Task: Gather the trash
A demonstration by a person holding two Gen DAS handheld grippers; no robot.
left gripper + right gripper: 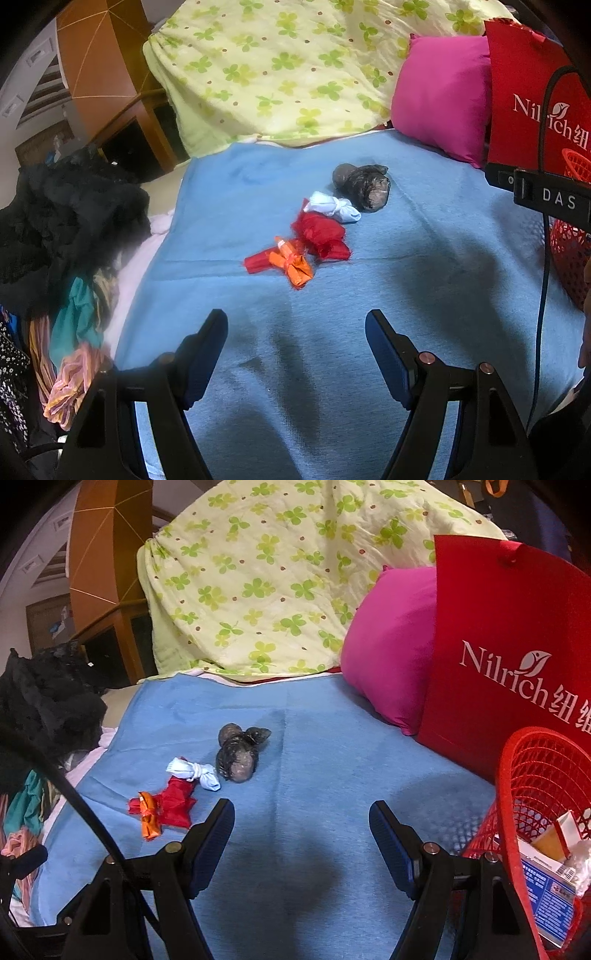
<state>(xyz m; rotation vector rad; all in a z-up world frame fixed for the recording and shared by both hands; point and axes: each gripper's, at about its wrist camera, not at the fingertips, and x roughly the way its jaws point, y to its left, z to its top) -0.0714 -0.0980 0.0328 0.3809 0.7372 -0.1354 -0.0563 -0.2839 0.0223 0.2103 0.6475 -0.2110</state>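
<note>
Four knotted trash bundles are lying in a row on the blue blanket (pixel 424 236): grey bag (pixel 364 186), white bag (pixel 334 208), red bag (pixel 323 236), orange wrapper (pixel 293 264). Both the left gripper (pixel 295 350) and right gripper (pixel 301 834) are being held wide open, empty, short of them. A pick is judged pending; an approach toward the nearest bundle is needed. Only in the right wrist view is the red basket (pixel 517 775), already holding cartons, being shown fully.
</note>
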